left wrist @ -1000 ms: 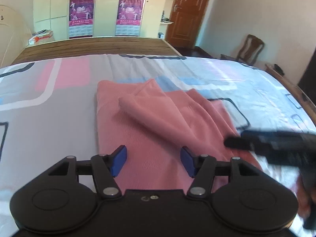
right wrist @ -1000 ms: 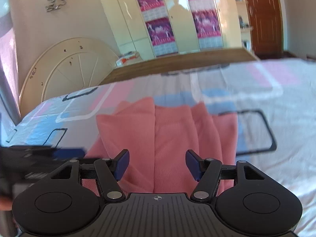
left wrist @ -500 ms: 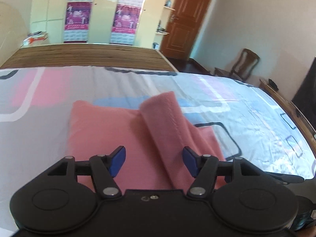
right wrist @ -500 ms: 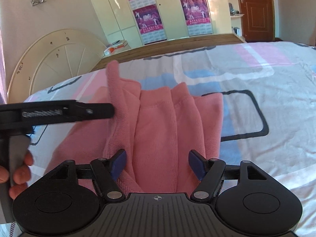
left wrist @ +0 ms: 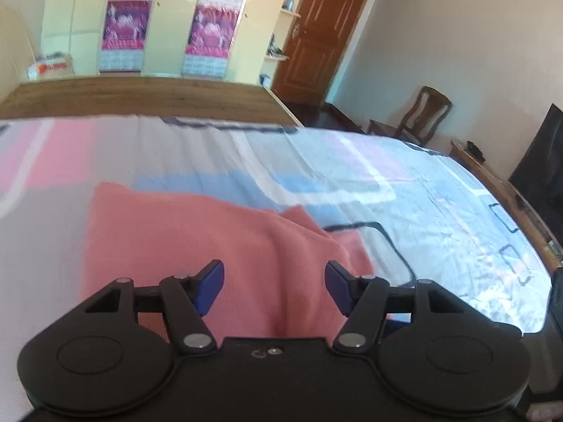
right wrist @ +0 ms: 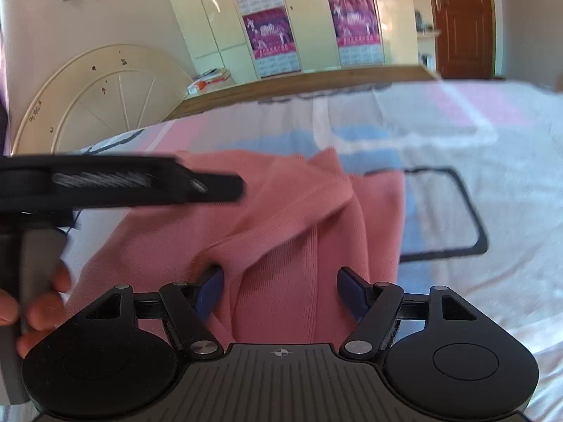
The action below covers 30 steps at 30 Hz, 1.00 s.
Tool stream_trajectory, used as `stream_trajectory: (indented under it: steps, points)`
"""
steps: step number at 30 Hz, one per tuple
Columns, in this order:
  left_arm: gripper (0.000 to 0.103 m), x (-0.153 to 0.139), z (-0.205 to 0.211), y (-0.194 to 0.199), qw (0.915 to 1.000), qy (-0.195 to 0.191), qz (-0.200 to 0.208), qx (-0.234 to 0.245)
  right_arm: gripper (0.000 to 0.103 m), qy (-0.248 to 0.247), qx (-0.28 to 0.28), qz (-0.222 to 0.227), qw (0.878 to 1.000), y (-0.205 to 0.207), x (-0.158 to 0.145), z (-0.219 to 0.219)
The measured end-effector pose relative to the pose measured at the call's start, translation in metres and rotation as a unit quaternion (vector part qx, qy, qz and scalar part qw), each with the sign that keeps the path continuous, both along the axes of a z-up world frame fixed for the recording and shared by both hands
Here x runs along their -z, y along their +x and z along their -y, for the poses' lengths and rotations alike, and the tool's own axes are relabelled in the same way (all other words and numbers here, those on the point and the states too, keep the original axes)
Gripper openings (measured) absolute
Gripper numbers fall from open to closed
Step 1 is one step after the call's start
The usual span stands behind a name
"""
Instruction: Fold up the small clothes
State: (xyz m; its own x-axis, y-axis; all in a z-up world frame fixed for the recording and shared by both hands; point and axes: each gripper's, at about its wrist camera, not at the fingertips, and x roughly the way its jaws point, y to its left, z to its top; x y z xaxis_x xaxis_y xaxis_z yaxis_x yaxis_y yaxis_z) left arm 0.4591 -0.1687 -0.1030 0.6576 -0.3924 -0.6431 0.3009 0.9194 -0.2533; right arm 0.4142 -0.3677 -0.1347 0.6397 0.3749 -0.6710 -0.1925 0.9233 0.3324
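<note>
Change since a second ago: raised pink flap now lies lower and flatter across the garment; left claw has swung in over the cloth at 9 o'clock of the right wrist view.
Right claw: released, blue pads wide; a ridge of cloth passes between them and the left pad sits against a fold, but nothing is pinched. Opening has levelled off.
Left claw, own view: released, pads apart over cloth, not pressing it.
Hand: grips the left claw's handle at 8 o'clock of the right view.
Pink garment: on the bed, just ahead of both claws, partly folded, upper layer creased and bunched toward 2 o'clock.
Long axis: appears to run from 6 to 12 o'clock, away from the cameras; far edge faces the wooden footboard. Cannot tell which end is the neck or waist.
Step in hand (judged): setting up the next fold.
Doing it well: take both near corners at matching depth, pinch every layer, lift level, carry toward 12 o'clock, lay edges flush, smooth the ridge first.
Far: wardrobe with posters, door, chair.
</note>
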Motion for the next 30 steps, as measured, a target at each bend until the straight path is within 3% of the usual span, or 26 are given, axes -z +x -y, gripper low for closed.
stream_trajectory:
  steps: [9,14,18,21,24,26,28,30]
  points:
    - [0.063,-0.005,-0.059,-0.018,0.9980,0.040,0.009,-0.048,0.071,0.087,0.005,-0.017,0.996,0.004,-0.003,0.017]
    - [0.064,0.001,-0.072,-0.030,0.9979,0.038,0.001,-0.053,0.071,0.135,0.031,-0.016,0.990,0.005,-0.017,0.036]
    - [0.064,0.006,-0.071,-0.034,0.9986,0.029,-0.004,-0.044,0.075,0.121,0.029,-0.024,0.992,0.010,-0.025,0.036]
    - [0.066,0.010,-0.066,-0.036,0.9989,0.029,-0.005,-0.036,0.076,0.080,0.023,-0.049,0.995,0.016,-0.014,0.022]
    - [0.067,0.014,-0.066,-0.037,0.9988,0.035,-0.005,-0.035,0.074,0.082,0.026,-0.058,0.995,0.021,0.000,0.019]
    - [0.067,0.015,-0.066,-0.037,0.9987,0.033,-0.007,-0.038,0.046,0.085,0.025,-0.055,0.995,0.021,0.004,0.018]
    - [0.068,0.015,-0.066,-0.036,0.9986,0.033,-0.008,-0.039,0.038,0.097,0.022,-0.063,0.993,0.025,0.008,0.018]
    - [0.068,0.016,-0.066,-0.036,0.9986,0.033,-0.008,-0.040,0.023,0.101,0.019,-0.065,0.993,0.028,0.009,0.017]
